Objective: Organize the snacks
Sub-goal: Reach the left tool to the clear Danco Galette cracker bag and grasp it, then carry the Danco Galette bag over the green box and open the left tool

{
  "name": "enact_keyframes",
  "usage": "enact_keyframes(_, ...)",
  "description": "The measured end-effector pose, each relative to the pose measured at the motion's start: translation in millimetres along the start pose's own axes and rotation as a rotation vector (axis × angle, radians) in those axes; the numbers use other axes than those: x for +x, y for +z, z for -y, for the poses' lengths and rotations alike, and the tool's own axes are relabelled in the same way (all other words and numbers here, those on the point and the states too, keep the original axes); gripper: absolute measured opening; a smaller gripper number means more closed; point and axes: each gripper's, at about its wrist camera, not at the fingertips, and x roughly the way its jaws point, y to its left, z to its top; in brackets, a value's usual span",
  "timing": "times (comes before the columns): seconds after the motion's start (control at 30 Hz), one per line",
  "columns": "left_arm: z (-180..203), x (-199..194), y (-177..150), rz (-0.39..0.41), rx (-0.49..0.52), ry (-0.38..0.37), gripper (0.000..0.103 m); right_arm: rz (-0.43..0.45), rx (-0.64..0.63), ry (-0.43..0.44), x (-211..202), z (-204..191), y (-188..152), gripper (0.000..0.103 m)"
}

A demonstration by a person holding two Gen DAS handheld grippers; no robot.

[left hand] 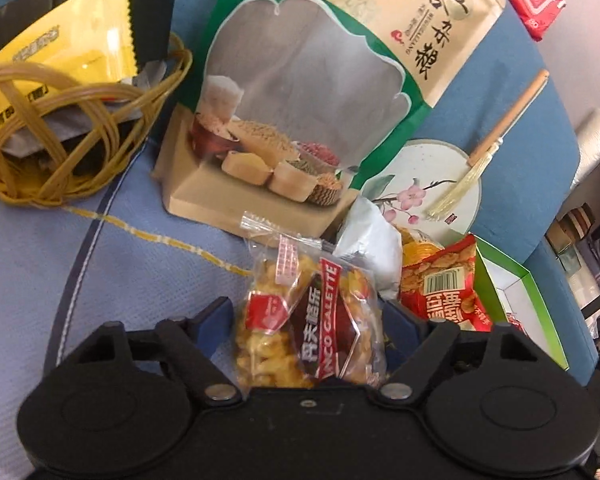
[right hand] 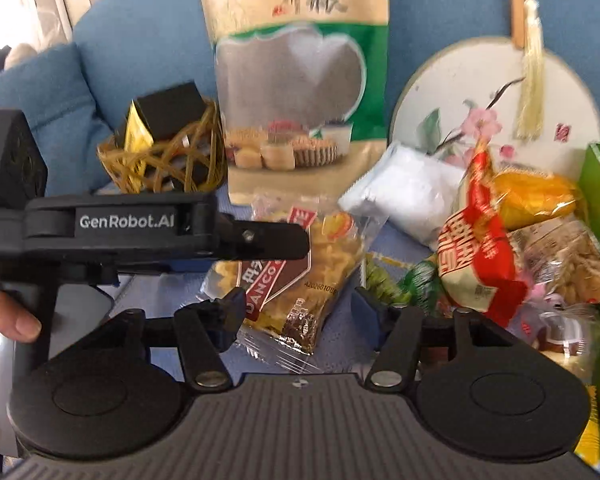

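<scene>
A clear packet of yellow galette snacks [left hand: 300, 320] with a brown and red label lies on the blue cushion. My left gripper [left hand: 308, 316] straddles it, one blue pad on each side, close to its edges but not clearly pressing. In the right wrist view the same packet [right hand: 300, 272] lies under the left gripper [right hand: 296, 240], which reaches in from the left. My right gripper [right hand: 300, 308] is open, with the packet's near end between its fingers and a gap on both sides. A woven basket [left hand: 72, 148] at the left holds a yellow packet [left hand: 60, 52] and a black box.
A large grain bag [left hand: 300, 92] leans against the sofa back. A round painted fan [left hand: 428, 184] with a tassel lies to its right. A silver bag [left hand: 372, 240], a red packet [left hand: 440, 284] and several more snacks fill a green box [left hand: 516, 292]. A hand [right hand: 8, 320] holds the left gripper's handle.
</scene>
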Motion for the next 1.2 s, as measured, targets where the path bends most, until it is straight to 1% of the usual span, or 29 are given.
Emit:
enact_keyframes(0.03,1,0,-1,0.0,0.012,0.013,0.059,0.001,0.017,0.011,1,1,0,0.093)
enact_keyframes(0.07,3,-1,-2,0.001,0.03,0.04,0.037,-0.006,0.039,0.021,0,2,0,0.081)
enact_keyframes(0.1,4,-4,-4,-0.001,0.04,0.047,0.038,-0.009,0.065,0.023,-2,2,0,0.073)
enact_keyframes(0.13,4,-6,-5,-0.007,0.032,0.04,0.039,-0.008,0.075,0.02,-6,3,-1,0.068)
enact_keyframes(0.17,2,-11,-7,-0.012,0.011,0.034,0.038,0.0,0.076,0.019,-12,3,-2,0.06)
enact_keyframes(0.2,2,-16,-9,-0.011,-0.01,0.02,0.038,0.013,0.08,0.018,-19,4,-4,0.057)
enact_keyframes(0.27,7,-27,-13,0.005,-0.024,0.002,0.037,0.045,0.089,0.021,-37,5,-7,0.055)
enact_keyframes(0.37,32,-48,-15,0.056,0.005,-0.019,0.037,0.112,0.052,0.002,-70,0,-7,0.054)
enact_keyframes(0.5,81,-69,-10,0.113,0.077,-0.073,0.037,0.216,0.025,-0.021,-120,5,-4,0.054)
enact_keyframes(0.6,119,-73,-9,0.126,0.138,-0.123,0.037,0.28,0.02,-0.056,-159,19,-4,0.054)
enact_keyframes(0.73,171,-58,-11,0.088,0.195,-0.191,0.037,0.325,0.042,-0.122,-201,48,-13,0.054)
enact_keyframes(0.9,234,-24,-24,0.027,0.283,-0.234,0.037,0.351,0.113,-0.199,-237,92,-30,0.055)
enact_keyframes(1.03,263,3,-31,-0.016,0.319,-0.276,0.034,0.378,0.175,-0.226,-252,126,-43,0.055)
enact_keyframes(1.2,292,34,-31,-0.042,0.338,-0.323,0.034,0.416,0.192,-0.277,-265,156,-48,0.055)
